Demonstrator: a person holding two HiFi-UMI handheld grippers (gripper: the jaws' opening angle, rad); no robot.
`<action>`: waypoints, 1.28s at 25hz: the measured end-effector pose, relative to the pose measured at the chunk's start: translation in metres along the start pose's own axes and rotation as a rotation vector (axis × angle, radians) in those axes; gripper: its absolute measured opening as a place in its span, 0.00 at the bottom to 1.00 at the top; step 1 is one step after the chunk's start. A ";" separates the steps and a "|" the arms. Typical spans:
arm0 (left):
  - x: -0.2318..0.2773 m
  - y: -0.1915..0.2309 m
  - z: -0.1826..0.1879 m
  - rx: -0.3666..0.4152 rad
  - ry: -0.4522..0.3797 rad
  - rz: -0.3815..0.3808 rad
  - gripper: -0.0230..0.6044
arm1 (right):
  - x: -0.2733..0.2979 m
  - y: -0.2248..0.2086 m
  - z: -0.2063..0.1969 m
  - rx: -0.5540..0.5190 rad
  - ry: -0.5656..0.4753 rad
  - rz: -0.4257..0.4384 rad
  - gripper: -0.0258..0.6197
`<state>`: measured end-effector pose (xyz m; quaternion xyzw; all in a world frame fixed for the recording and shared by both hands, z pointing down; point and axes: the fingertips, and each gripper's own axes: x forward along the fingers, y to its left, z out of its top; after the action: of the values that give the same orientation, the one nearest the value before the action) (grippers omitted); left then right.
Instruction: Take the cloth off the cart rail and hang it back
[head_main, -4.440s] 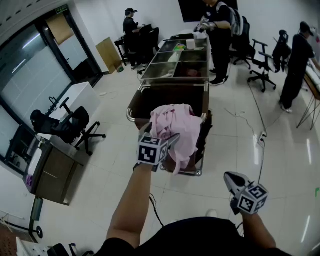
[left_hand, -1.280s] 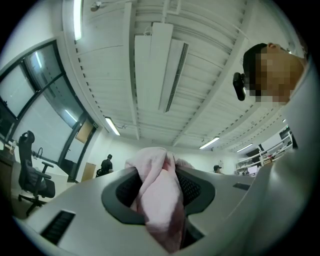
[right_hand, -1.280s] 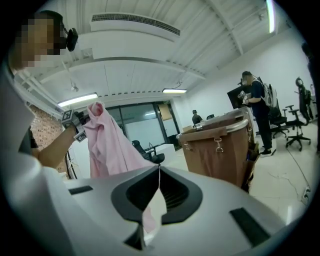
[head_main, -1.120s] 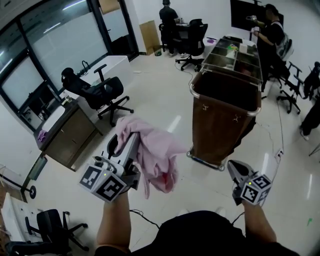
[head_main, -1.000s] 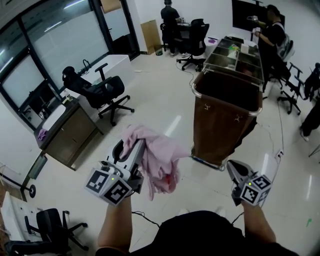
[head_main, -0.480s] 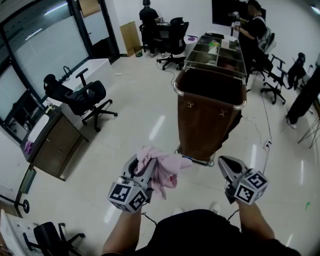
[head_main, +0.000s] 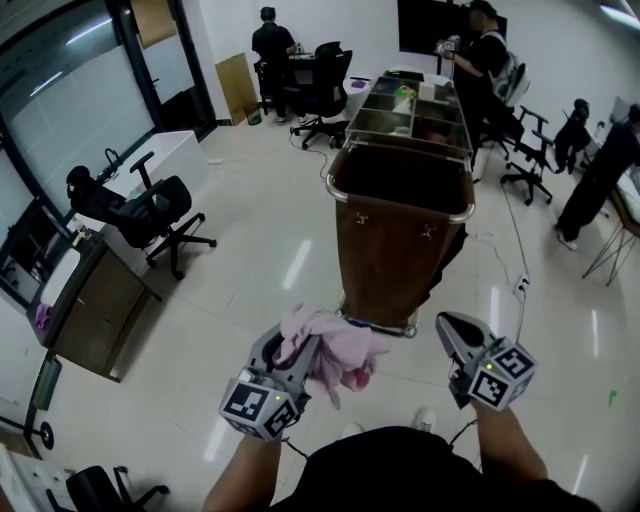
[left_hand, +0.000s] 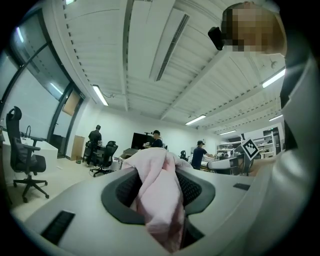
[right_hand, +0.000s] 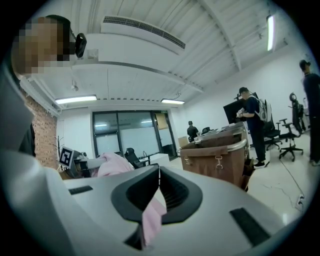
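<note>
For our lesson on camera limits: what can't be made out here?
Inside of the cart: head view, dark, walls hide the bottom.
Full shape of the cloth: bunched in the left gripper, every view.
What the pink strip in the right gripper is: its jaws hide most.
Contents of the trays beyond: head view, too small.

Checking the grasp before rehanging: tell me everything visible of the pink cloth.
The pink cloth is soft, crumpled fabric, bunched and pinched between the left gripper's jaws, folds spilling over them and hanging free. It is off the cart rail, held in the air short of it. A pink strip shows between the right gripper's shut jaws.
</note>
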<state>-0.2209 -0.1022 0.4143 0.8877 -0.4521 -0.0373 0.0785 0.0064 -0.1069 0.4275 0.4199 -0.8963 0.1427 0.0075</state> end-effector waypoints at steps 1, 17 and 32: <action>0.001 -0.001 0.000 0.003 0.005 -0.007 0.28 | 0.000 -0.002 0.001 0.000 -0.004 -0.005 0.07; 0.018 -0.004 0.006 0.043 0.010 -0.049 0.28 | -0.007 -0.010 -0.007 0.007 0.006 -0.048 0.07; 0.024 0.022 0.065 0.056 -0.079 -0.032 0.28 | -0.008 -0.024 0.004 0.008 -0.012 -0.093 0.07</action>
<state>-0.2329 -0.1412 0.3544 0.8946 -0.4414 -0.0610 0.0351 0.0302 -0.1169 0.4291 0.4620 -0.8752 0.1430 0.0072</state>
